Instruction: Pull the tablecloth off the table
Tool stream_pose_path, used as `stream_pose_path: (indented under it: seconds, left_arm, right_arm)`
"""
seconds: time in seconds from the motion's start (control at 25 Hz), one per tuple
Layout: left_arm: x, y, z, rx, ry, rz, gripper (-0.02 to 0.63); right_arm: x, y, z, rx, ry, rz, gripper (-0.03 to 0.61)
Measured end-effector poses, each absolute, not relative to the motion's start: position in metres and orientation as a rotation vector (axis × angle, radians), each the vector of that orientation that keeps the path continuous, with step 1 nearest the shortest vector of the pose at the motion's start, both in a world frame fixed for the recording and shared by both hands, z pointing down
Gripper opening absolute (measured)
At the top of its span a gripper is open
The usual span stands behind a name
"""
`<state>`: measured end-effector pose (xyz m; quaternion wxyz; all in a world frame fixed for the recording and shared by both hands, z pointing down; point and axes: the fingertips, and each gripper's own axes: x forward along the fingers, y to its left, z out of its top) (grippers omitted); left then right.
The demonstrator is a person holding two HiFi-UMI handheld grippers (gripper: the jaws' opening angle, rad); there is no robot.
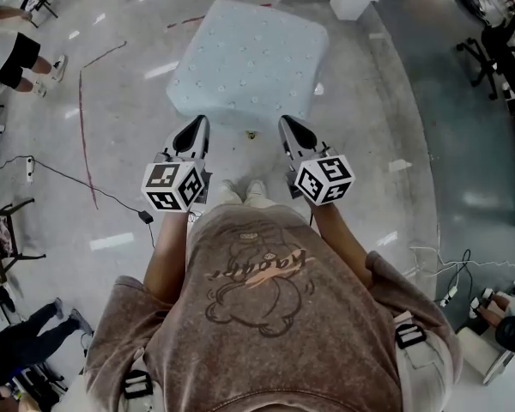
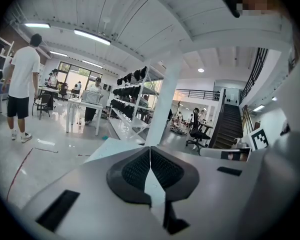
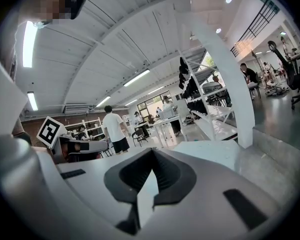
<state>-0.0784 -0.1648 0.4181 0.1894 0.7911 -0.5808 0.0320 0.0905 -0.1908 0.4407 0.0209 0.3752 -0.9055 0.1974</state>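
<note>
Left gripper (image 1: pixel 199 123) and right gripper (image 1: pixel 286 122) both pinched shut on the tablecloth (image 1: pixel 249 58) front hem. Cloth is pale blue, dimpled, square, rounded corners.

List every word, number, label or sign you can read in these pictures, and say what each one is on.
No text can be read for certain.
Shirt print: one script word above a cartoon figure, too stylised to read and seen upside down.
Marker cubes on the left gripper and right gripper: black-and-white square patterns only, no words or numbers.
Tablecloth: dotted, no print.
</note>
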Motion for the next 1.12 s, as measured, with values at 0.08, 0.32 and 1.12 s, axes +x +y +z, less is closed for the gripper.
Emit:
stream_pose_path:
  seconds: [0.08, 0.32, 1.12]
  left_arm:
    - [-0.081, -0.166, 0.418, 2.233, -1.618, 0.101, 0.02]
    - [-0.084, -0.173, 0.42, 2.275, -1.556, 0.091, 0.02]
    - [-0.102, -0.192, 0.45, 2.18, -1.48, 0.023, 0.313]
  right_arm:
    - [0.088, -0.19, 0.439, 1.185, -2.802, 0.618, 0.006]
    - [0.081, -0.191, 0.444, 1.216, -2.795, 0.634, 0.006]
    - [0.056, -0.195, 0.464, 1.122, -2.815, 0.782, 0.332]
